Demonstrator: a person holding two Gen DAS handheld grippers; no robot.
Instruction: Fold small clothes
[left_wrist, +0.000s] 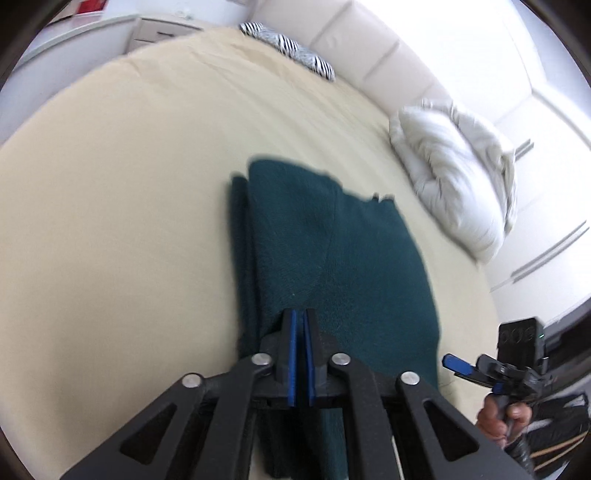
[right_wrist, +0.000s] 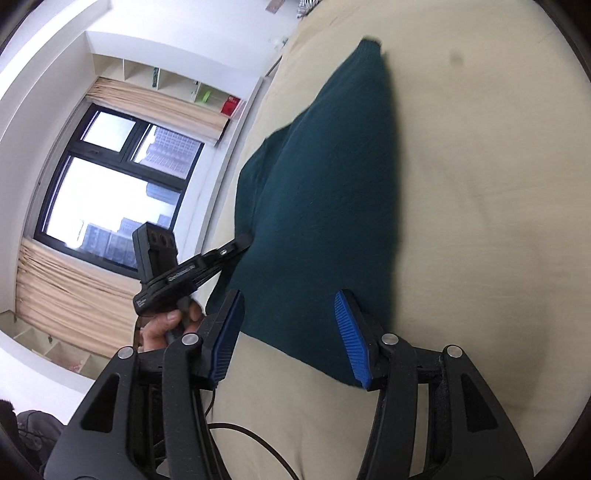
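A dark teal knit garment (left_wrist: 332, 251) lies partly folded on the beige bed sheet (left_wrist: 110, 206). My left gripper (left_wrist: 303, 317) is shut on the near edge of the garment, which hangs down below the jaws. In the right wrist view the same garment (right_wrist: 325, 192) stretches away across the bed (right_wrist: 480, 184). My right gripper (right_wrist: 288, 306) is open, just above the garment's near edge, holding nothing. The left gripper (right_wrist: 245, 240) shows there at the garment's left edge, and the right gripper (left_wrist: 456, 363) shows at the lower right of the left wrist view.
A white crumpled duvet (left_wrist: 458, 177) lies at the bed's far right by the padded headboard (left_wrist: 388, 44). A striped pillow (left_wrist: 288, 46) sits at the far edge. A window (right_wrist: 110, 184) with curtains and shelves stands left of the bed. A cable (right_wrist: 258, 439) trails below my right gripper.
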